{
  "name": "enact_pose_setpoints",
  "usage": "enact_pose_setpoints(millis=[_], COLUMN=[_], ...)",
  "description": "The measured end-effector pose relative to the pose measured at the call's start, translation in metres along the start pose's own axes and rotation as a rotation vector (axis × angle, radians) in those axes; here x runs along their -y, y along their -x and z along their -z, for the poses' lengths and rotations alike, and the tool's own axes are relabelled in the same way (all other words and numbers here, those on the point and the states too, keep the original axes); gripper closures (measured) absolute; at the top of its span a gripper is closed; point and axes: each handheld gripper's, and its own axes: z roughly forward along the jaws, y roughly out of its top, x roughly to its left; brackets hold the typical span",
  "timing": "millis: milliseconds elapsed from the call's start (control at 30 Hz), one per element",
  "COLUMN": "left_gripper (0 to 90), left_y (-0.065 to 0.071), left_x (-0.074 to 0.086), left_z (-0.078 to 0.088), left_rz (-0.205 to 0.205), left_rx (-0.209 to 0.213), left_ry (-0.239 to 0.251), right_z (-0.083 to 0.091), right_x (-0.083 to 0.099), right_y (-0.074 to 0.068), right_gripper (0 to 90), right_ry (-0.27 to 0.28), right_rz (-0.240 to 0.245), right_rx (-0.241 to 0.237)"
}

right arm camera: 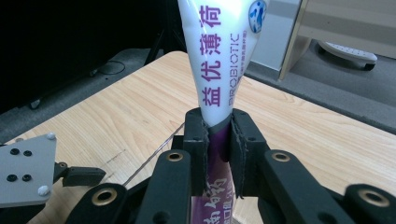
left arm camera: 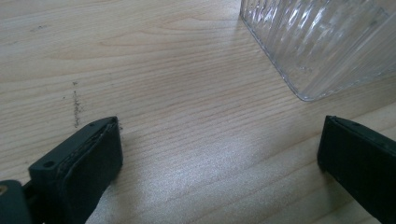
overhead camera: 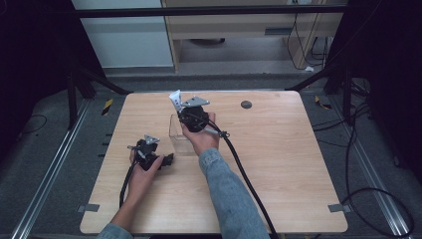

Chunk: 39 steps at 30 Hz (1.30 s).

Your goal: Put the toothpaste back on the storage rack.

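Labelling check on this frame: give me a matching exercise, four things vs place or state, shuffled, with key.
Things:
1. right claw
2. left claw
3. clear ribbed container
4. white and purple tube

Place or state:
A. standing on the table, near the middle
B. open, low over bare wood
C. sticking up out of black jaws
D. shut on a tube

Pairs: 1-D, 2-B, 3-A, 4-C

The right claw [overhead camera: 185, 110] holds a white tube [overhead camera: 175, 101] above a clear container [overhead camera: 177, 133].
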Motion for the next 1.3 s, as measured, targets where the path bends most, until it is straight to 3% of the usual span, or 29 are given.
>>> enact_pose_setpoints(millis=[1300], left_gripper=[0.0], left_y=[0.0], left_x=[0.0], left_z=[0.0], left_rz=[-0.005], left_rx=[0.002], left_ry=[-0.002], right_z=[-0.011], right_x=[0.015], right_y=[-0.004], right_gripper=[78.4], right_ry=[-0.042], right_rz=[0.004], right_rx=[-0.001])
